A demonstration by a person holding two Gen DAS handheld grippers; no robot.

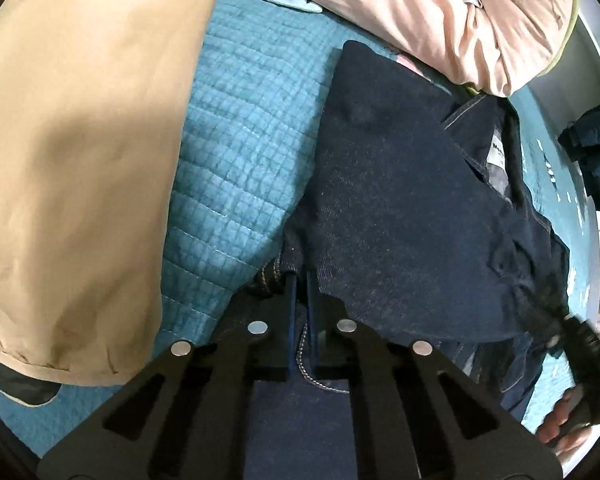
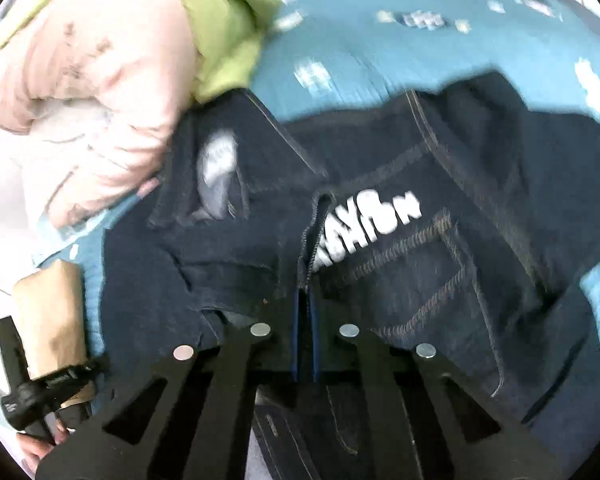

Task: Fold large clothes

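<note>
Your left gripper (image 1: 303, 280) has its fingers clamped together on a stitched hem of the dark denim garment (image 1: 400, 208), with cloth bunched on both sides of the blue pads. Your right gripper (image 2: 305, 292) is pinched closed too, on an edge fold of the same denim by the seam below the white lettering (image 2: 374, 222). The garment lies crumpled on the bed's teal quilted cover (image 1: 236, 168), between the tan folded garment (image 1: 80, 152) and the pink quilt (image 1: 440, 12). Only the left wrist view shows the tan garment at full size, spread to the left of the denim with a strip of quilted cover between them, plus a dark blue item (image 1: 596, 136) at the far right edge; I can't tell what that is. Only the right wrist view shows the lettering, the heavy contrast stitching around a pocket-like panel, the green cloth (image 2: 220, 12) beside the pink quilt, and white pattern patches on the cover beyond the denim. The white neck label (image 1: 496, 156) shows in both, blurred in the right view. Each view catches your other hand at its rim: the right hand (image 1: 560, 428) low on the right in the left view, the left hand (image 2: 36, 444) low on the left in the right view, both around black gripper handles. Both grippers point steeply down at the bed. The right view is motion-blurred.
</note>
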